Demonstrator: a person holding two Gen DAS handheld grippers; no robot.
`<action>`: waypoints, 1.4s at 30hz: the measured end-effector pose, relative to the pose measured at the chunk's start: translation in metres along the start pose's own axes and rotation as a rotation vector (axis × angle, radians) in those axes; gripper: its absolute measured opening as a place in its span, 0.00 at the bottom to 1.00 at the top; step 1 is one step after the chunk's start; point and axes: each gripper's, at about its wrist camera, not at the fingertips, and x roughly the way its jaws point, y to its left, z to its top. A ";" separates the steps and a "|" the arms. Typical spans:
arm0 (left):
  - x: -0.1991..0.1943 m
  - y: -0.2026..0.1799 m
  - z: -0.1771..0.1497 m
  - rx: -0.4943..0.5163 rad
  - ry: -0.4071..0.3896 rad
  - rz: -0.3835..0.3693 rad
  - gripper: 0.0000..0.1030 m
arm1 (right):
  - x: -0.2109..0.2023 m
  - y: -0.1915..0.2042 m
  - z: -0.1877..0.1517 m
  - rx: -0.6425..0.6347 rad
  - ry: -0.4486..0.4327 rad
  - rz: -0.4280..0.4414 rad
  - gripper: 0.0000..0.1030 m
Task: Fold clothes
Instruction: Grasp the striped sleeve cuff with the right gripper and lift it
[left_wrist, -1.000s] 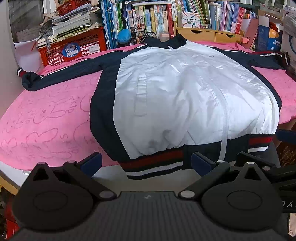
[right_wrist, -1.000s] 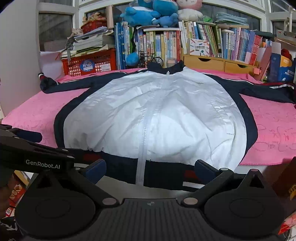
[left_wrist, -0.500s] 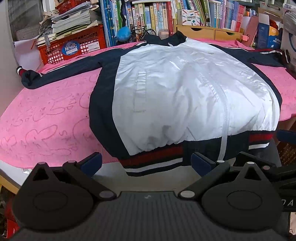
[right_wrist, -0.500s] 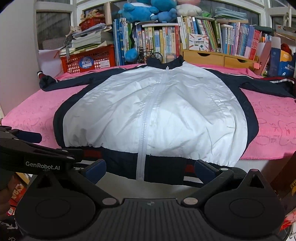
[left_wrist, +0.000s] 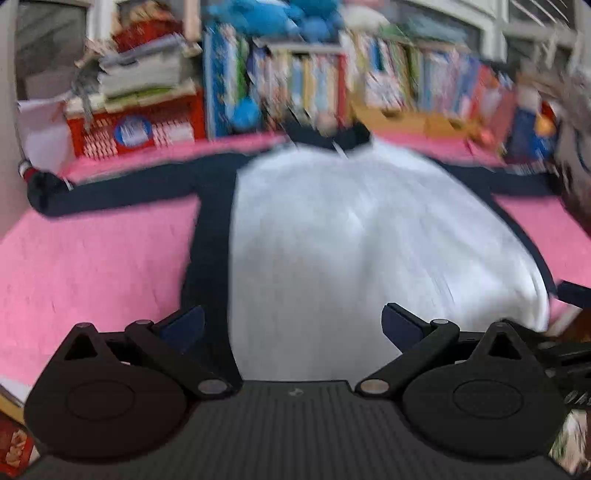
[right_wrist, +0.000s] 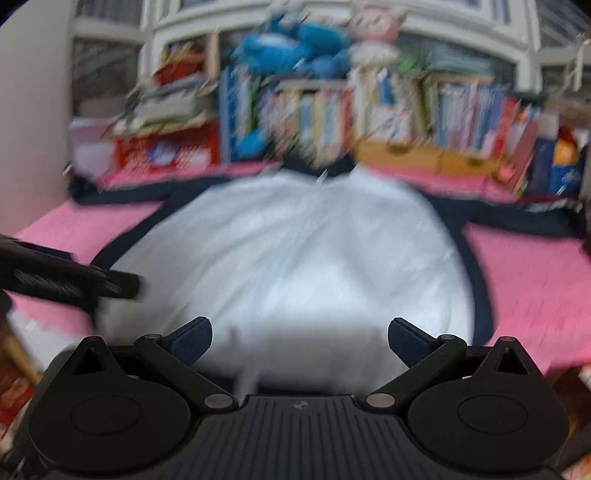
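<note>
While both frames are smeared with blur, the left gripper (left_wrist: 291, 325) and right gripper (right_wrist: 300, 338) each show fingers spread wide, pinching nothing. From each, toward 12 o'clock, the white-and-navy jacket (left_wrist: 354, 236) lies flat on the pink cloth (left_wrist: 92, 258), sleeves reaching 9 and 3 o'clock.

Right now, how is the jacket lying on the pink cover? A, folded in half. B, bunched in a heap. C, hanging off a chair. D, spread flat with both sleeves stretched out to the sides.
D: the jacket lies flat on the pink cover, its white front up and a dark sleeve reaching out to each side; both grippers' fingers are open and hold nothing.
</note>
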 end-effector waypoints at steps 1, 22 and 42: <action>0.006 0.003 0.009 -0.008 -0.004 0.018 1.00 | 0.004 -0.010 0.008 0.013 -0.026 -0.023 1.00; 0.159 -0.003 0.068 0.020 0.123 0.186 1.00 | 0.134 -0.339 0.095 0.186 -0.190 -0.726 0.65; 0.179 0.005 0.072 -0.076 0.072 0.115 1.00 | 0.247 -0.426 0.139 0.182 0.001 -0.771 0.06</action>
